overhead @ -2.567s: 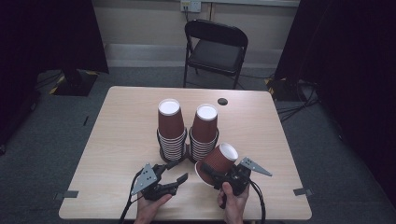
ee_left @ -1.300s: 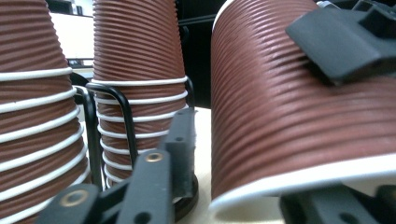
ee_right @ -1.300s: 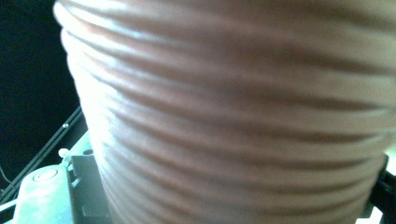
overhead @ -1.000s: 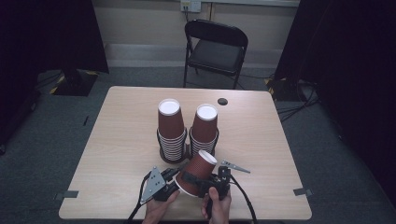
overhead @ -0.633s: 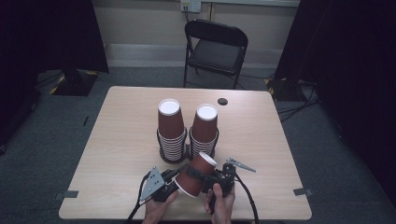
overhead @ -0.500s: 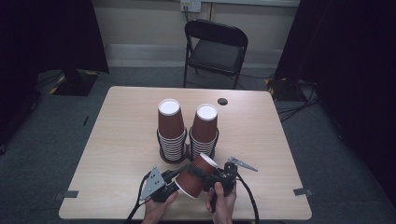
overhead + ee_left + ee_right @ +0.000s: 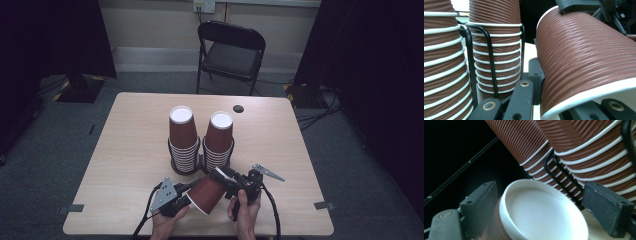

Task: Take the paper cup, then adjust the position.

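Observation:
A single ribbed brown paper cup [image 7: 207, 192] lies on its side near the table's front edge, between my two grippers. Its white rim points at my left gripper [image 7: 186, 201], which is shut on the rim end; in the left gripper view the cup [image 7: 586, 57] presses against one black finger [image 7: 534, 72]. The cup's white base [image 7: 541, 212] sits between the spread jaws of my right gripper [image 7: 546, 200], also seen from above [image 7: 226, 178]; its left pad [image 7: 480, 200] touches the cup and the right pad stands apart.
Two tall stacks of brown cups [image 7: 182, 140] [image 7: 219, 142] stand in black wire holders [image 7: 490, 55] just behind the grippers. A small black disc [image 7: 238, 108] lies at the far edge of the table [image 7: 125, 150]. A folding chair [image 7: 230, 50] stands beyond.
The right gripper carried the cup leftward from the right of the stacks to the left gripper, tipping it onto its side. In the last half second it has barely moved.

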`<state>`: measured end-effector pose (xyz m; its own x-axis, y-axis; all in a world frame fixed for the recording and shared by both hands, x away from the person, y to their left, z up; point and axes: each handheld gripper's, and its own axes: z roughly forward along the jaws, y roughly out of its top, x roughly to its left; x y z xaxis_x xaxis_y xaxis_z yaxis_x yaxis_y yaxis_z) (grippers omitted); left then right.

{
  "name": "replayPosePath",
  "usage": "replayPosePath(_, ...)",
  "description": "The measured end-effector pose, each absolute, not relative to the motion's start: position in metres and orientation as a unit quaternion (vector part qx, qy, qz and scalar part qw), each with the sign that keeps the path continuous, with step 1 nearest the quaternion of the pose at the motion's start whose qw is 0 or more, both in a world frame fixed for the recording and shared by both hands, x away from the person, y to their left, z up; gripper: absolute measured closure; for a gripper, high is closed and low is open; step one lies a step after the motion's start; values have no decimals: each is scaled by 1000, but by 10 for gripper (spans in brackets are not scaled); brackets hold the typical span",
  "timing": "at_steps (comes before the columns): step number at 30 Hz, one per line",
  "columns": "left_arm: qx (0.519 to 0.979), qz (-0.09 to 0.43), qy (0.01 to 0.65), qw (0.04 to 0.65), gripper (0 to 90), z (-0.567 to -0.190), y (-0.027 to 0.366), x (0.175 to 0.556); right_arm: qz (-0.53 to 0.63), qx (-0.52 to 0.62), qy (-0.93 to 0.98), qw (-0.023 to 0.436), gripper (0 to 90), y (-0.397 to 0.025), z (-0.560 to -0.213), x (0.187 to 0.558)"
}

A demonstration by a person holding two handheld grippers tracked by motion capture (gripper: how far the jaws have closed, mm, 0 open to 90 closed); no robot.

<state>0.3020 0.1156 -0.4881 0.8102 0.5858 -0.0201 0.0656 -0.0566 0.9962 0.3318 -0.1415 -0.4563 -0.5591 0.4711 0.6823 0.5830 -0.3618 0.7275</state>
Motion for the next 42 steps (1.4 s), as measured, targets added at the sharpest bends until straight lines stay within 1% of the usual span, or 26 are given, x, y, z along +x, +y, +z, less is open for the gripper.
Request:
replayPosePath(3,711,200,230,634,861,-486,116,303,-674,-471,-569,18,125,-146,-456,334)
replayPosePath(4,711,200,230,634,862,-486,116,303,-674,-471,-569,18,125,-146,-456,334)
replayPosePath(8,716,182,239,631,863,-487,118,304,-668,-466,-579,-21,127,-150,-454,333)
replayPosePath(10,715,171,241,634,863,-488,119,305,-669,-464,-580,-28,125,-152,-453,331)
replayPosePath(11,716,158,250,633,863,-488,121,305,-674,-456,-579,-50,124,-157,-452,329)
replayPosePath(12,717,155,250,631,863,-487,122,305,-677,-449,-580,-58,124,-160,-452,327)
replayPosePath(15,720,149,257,627,863,-486,124,306,-685,-427,-587,-67,123,-165,-452,323)
replayPosePath(16,720,146,261,626,863,-485,126,307,-692,-399,-597,-78,121,-170,-452,319)
replayPosePath(22,727,144,270,615,863,-482,133,308,-684,-376,-618,-99,128,-176,-456,314)
replayPosePath(23,729,143,272,612,863,-480,135,309,-684,-350,-628,-121,128,-177,-457,312)
replayPosePath(24,729,143,272,612,863,-480,135,309,-684,-350,-628,-121,128,-177,-457,312)
replayPosePath(27,733,140,278,605,863,-478,137,309,-672,-319,-649,-157,122,-176,-458,307)
replayPosePath(29,737,139,279,599,863,-476,139,310,-645,-329,-666,-181,130,-173,-460,306)
replayPosePath(32,741,137,283,593,863,-475,142,310,-647,-317,-673,-169,129,-173,-463,305)
replayPosePath(33,741,135,283,593,863,-475,143,311,-642,-314,-677,-173,134,-172,-464,304)
replayPosePath(37,746,131,290,585,862,-473,146,312,-630,-297,-698,-167,164,-168,-466,300)
replayPosePath(38,746,127,292,585,862,-471,147,313,-608,-289,-719,-175,166,-168,-466,299)
replayPosePath(41,750,125,292,579,862,-468,149,314,-593,-281,-730,-190,166,-165,-467,297)
replayPosePath(42,750,124,292,581,862,-467,149,314,-580,-257,-747,-197,165,-163,-467,297)
